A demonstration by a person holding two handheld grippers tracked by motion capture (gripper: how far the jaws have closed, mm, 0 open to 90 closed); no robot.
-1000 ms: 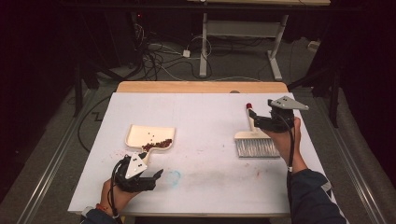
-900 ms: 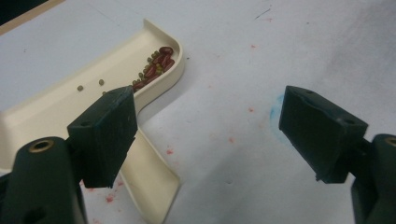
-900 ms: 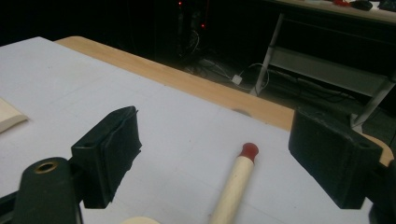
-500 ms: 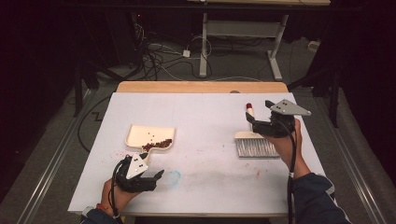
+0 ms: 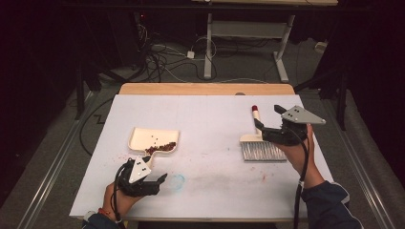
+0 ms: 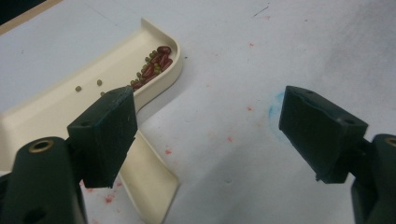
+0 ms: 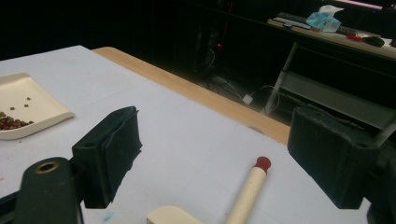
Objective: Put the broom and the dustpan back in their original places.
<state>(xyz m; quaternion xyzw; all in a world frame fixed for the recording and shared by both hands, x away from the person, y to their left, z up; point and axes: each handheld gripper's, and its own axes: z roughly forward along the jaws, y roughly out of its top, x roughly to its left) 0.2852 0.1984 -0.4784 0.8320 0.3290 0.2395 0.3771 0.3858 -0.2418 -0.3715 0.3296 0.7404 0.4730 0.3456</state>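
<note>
Change since earlier: right gripper had lifted off the brush and drawn back toward the table's right edge; a second before, it sat low over the brush handle. Left gripper and dustpan had not shifted.
Right gripper state: jaws spread wide, nothing between them; it hovered above the brush.
Left gripper state: jaws spread wide, nothing between them; it was low over the table, near the front edge.
Brush look: cream handle with a red tip, cream head, a flat band of grey bristles.
Brush place: flat on the table just below and ahead of the right gripper, the handle running away between the two jaws in the right gripper view, clear of both.
Dustpan look: cream tray with a raised rim and a short flat handle; red beans and small green ones were heaped in one corner, and a few green ones lay loose.
Dustpan place: just ahead of the left gripper, its handle passing under the left-hand jaw in the left gripper view; whether they touched could not be told.
Table marks: a blue smudge by the other jaw; scattered red specks.
</note>
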